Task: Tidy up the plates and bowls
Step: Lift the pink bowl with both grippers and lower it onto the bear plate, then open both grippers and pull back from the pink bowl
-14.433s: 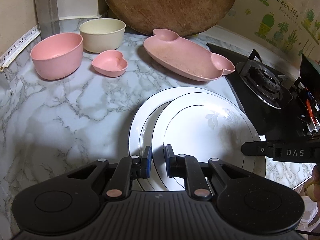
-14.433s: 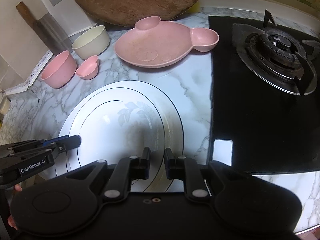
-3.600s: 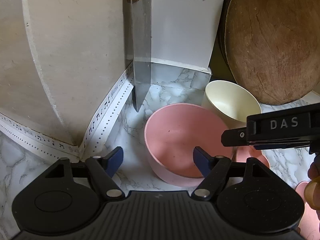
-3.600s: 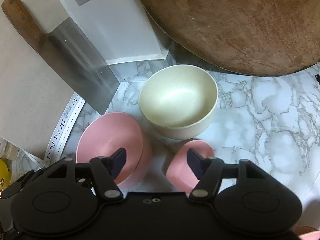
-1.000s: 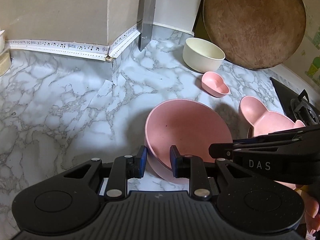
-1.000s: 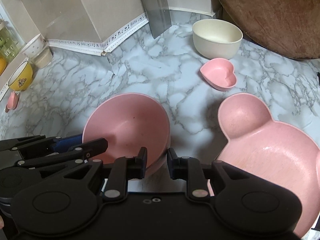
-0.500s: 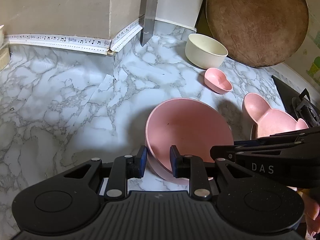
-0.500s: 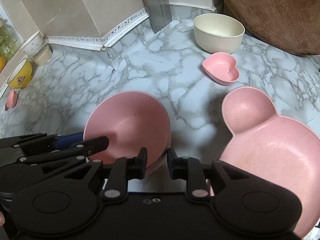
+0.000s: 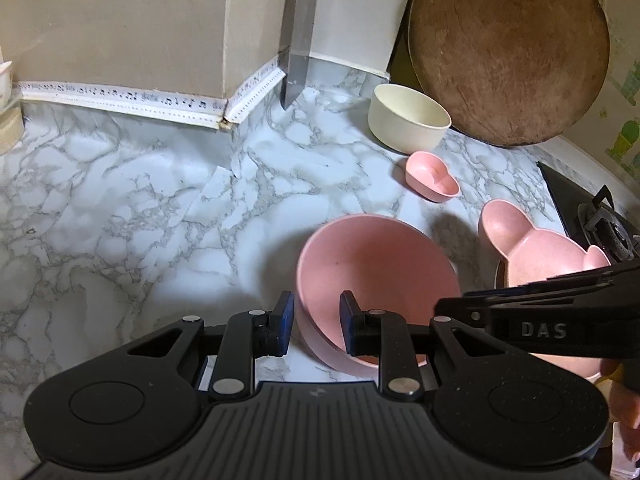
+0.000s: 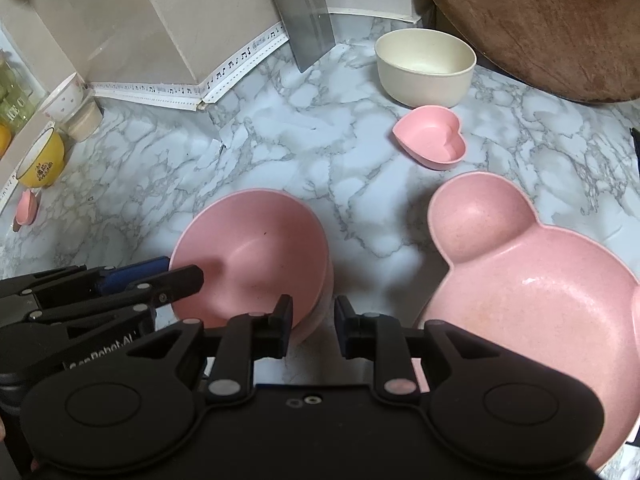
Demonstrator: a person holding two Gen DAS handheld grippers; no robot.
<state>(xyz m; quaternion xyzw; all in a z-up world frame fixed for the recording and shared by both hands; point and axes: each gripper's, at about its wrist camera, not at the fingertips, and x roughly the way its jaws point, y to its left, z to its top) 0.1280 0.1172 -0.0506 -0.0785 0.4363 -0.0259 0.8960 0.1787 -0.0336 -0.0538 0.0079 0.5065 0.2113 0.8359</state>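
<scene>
A round pink bowl hangs tilted just above the marble counter. My left gripper is shut on its left rim, and my right gripper is shut on its right wall. Each gripper shows in the other's view: the right one at the bowl's right edge, the left one at its left edge. Right beside the bowl sits a pink bear-shaped plate. A small pink heart dish and a cream bowl stand farther back.
A large round wooden board leans on the back wall, and a cleaver stands upright in the corner. The black gas stove is at the far right. Cups, one of them yellow, line the far left edge.
Both grippers keep their hold on the pink bowl. The views have shifted only slightly; the other dishes have not moved.
</scene>
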